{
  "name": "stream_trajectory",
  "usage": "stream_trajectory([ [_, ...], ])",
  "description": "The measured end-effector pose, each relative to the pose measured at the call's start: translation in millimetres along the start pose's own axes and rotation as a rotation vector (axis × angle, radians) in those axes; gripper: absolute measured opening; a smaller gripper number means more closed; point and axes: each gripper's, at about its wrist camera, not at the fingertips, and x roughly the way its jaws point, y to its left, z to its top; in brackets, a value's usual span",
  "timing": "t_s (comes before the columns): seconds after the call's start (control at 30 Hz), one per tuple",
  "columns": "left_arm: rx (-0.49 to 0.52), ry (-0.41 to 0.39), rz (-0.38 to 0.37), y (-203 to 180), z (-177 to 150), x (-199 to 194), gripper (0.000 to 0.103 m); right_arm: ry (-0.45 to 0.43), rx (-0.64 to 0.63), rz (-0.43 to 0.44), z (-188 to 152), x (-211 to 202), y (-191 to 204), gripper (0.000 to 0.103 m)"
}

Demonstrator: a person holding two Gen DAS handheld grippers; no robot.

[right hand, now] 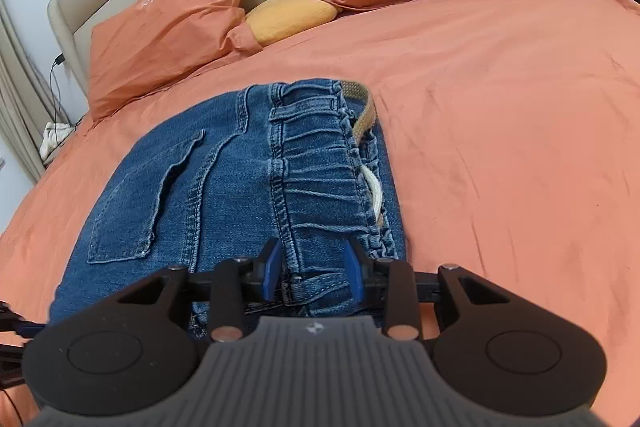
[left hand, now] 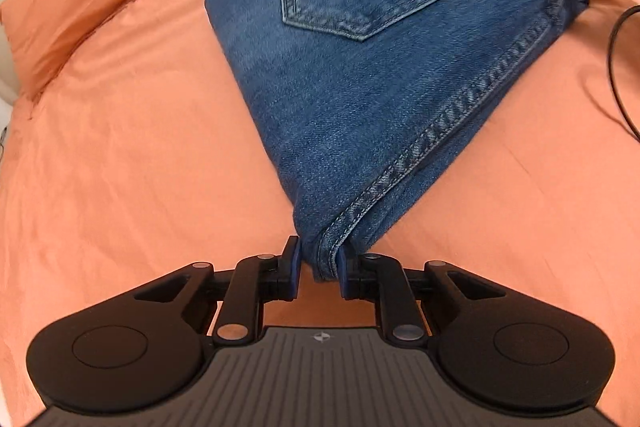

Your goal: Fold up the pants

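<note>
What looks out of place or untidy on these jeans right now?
A white drawstring and a tan belt end poke out at the waistband of the folded jeans. Otherwise nothing stands out.

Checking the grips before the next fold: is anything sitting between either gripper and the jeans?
Nothing visible. The left gripper has a folded corner of the jeans directly between its blue pads, and the right gripper is closed straight on the gathered waistband. Only the orange bedsheet surrounds them.
</note>
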Motion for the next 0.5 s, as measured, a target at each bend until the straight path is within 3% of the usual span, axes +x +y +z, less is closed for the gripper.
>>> stream_trajectory([
  [0.17,0.029,0.020,-0.007,1,3,-7,0.020,0.000,-0.014,-0.001,0,2,-2,0.029],
  [0.33,0.017,0.100,-0.046,1,3,-20,0.024,0.001,-0.016,-0.011,2,-1,0,0.029],
  [0.5,0.033,0.089,0.028,0,4,-45,0.027,-0.005,0.026,-0.002,4,-12,-1,0.034],
])
